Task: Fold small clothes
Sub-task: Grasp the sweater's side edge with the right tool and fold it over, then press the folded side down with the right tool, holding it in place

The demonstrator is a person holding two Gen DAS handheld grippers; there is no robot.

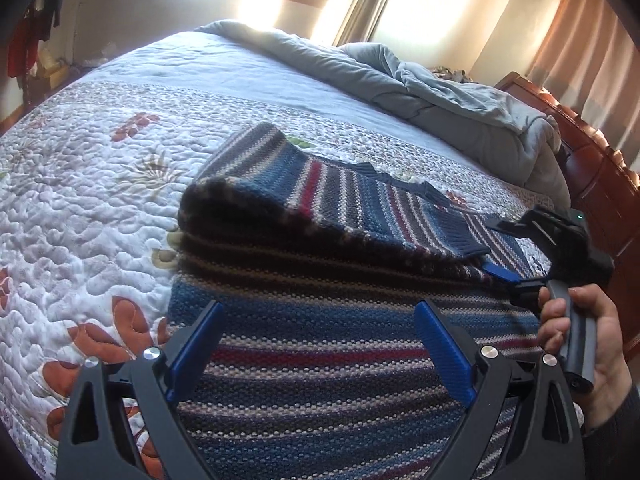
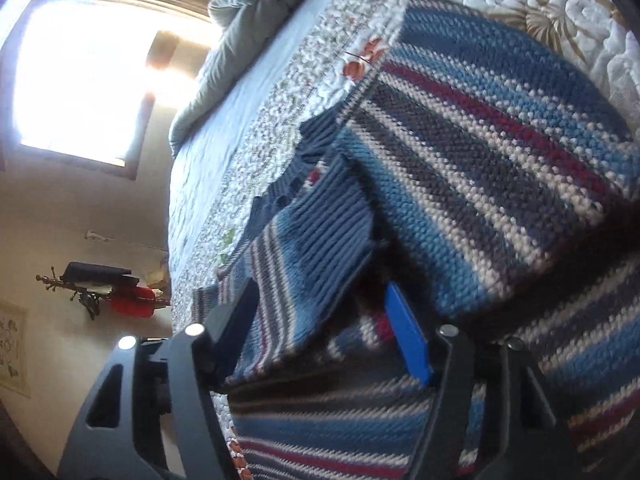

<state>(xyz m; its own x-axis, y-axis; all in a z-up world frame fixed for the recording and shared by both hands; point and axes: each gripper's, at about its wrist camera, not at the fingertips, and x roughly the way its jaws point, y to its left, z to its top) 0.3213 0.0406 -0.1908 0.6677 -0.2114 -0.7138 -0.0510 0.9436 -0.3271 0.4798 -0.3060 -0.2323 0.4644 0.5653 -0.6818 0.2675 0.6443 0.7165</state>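
A small knitted sweater point(image 1: 320, 344) with blue, red, white and grey stripes lies on the quilted bedspread point(image 1: 80, 200). One part is folded over and lifted, making a raised loop. My left gripper point(image 1: 320, 340) is open and empty just above the sweater's near part. My right gripper point(image 1: 500, 268) is seen at the right in the left wrist view, held by a hand. In the right wrist view my right gripper point(image 2: 320, 320) has its jaws apart with the sweater's ribbed blue edge point(image 2: 320, 232) lying between them; I cannot tell whether it grips.
A rumpled grey duvet point(image 1: 460, 96) lies at the far side of the bed. A wooden bed frame point(image 1: 592, 168) runs along the right. Curtains and a bright window are behind. A coat stand with clothes point(image 2: 104, 284) stands by the wall.
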